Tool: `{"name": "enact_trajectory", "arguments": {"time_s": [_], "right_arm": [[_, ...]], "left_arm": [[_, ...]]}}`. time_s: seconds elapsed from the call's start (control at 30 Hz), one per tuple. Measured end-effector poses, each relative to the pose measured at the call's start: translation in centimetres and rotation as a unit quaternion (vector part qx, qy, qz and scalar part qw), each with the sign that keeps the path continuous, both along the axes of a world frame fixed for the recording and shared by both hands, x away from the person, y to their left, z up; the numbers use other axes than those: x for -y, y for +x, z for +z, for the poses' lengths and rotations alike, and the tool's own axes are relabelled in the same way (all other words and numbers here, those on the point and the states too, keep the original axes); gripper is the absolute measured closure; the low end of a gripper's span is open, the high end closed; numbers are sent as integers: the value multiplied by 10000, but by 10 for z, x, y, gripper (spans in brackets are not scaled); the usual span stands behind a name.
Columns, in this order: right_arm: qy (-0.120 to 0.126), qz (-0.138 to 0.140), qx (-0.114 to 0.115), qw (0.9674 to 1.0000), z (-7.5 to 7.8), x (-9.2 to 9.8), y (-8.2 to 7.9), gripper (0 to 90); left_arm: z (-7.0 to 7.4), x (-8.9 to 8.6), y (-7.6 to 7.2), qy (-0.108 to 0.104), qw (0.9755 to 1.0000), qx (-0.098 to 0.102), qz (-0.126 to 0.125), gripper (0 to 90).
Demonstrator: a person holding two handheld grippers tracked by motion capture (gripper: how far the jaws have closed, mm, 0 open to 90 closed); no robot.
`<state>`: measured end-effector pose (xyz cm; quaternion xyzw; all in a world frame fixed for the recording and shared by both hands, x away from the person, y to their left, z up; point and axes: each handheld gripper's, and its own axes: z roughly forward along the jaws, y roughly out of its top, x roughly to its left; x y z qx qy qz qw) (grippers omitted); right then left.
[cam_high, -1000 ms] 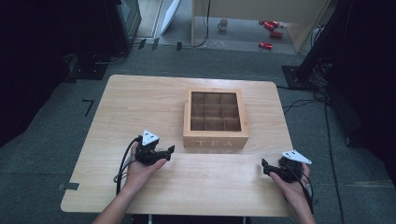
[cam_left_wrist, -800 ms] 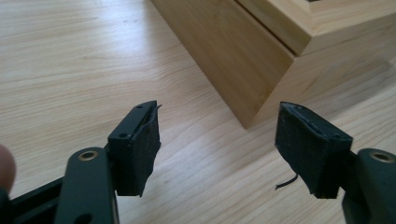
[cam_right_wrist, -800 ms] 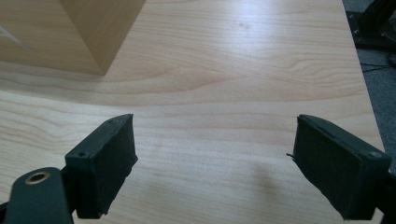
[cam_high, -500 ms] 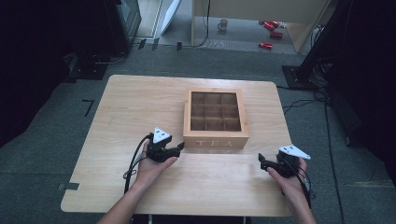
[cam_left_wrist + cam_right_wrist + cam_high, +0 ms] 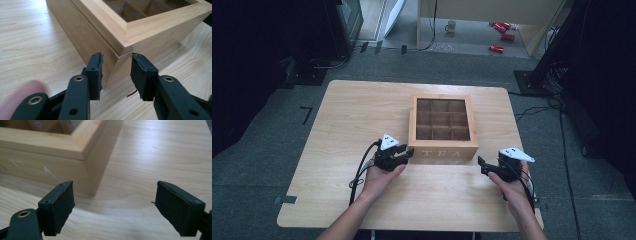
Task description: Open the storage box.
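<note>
Wooden tea box point(image 5: 443, 129) sits mid-desk point(image 5: 352, 115), nearer the far edge, "TEA" face toward the near edge. Left gripper point(image 5: 404, 155) at the box's near-left corner, jaws just narrowed to a small gap in front of that corner, gripping nothing. Right gripper point(image 5: 482, 164) just off the near-right corner, jaws wide, nothing between them
</note>
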<state>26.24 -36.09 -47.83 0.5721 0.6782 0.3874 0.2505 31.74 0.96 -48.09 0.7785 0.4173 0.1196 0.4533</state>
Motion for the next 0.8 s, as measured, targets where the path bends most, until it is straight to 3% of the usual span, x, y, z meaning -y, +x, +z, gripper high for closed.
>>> {"name": "enact_trajectory", "arguments": {"time_s": [0.1,0.4,0.8], "right_arm": [[112,118,85,9998,1,-10,8,178],[281,273,12,9992,-8,-26,24,214],[459,422,216,9978,-5,-31,27,350]], "left_arm": [[3,1,1,3,10000,42,-48,662],[4,0,1,61,9999,66,-94,667],[8,1,2,-41,9999,103,-67,664]]}}
